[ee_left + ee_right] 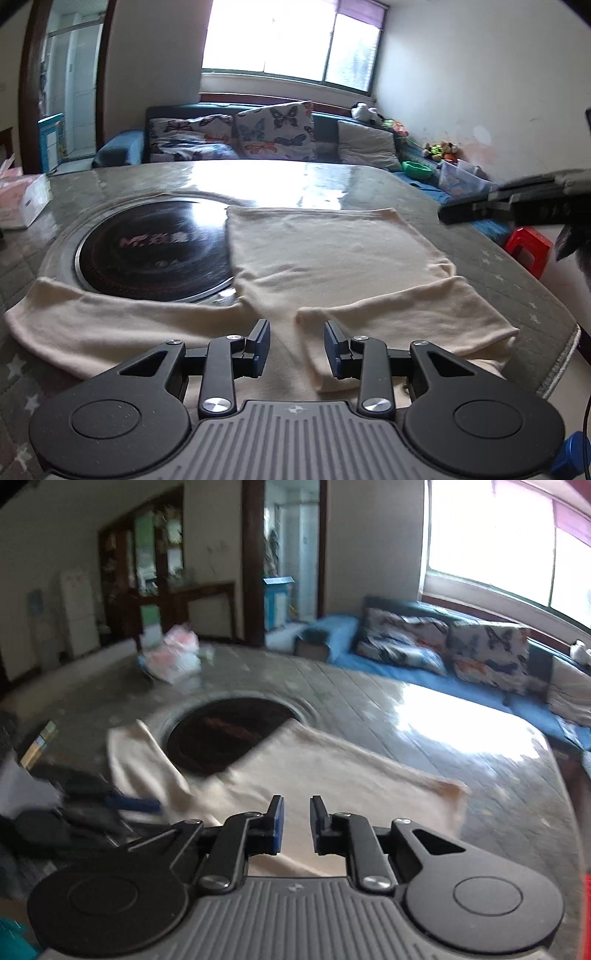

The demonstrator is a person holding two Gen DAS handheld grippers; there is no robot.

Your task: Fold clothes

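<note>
A cream garment point(332, 258) is spread flat on the table point(498, 266), its long axis running from the near edge toward the far edge, with one sleeve point(92, 317) stretched out toward the left edge and the other folded in across the near part. Its far left corner overlaps the dark round cooktop point(155, 251). The left gripper point(297, 347) is held over the near end, jaws parted, nothing held. The right gripper point(297, 825) is likewise seen parted and empty above the cloth.
</note>
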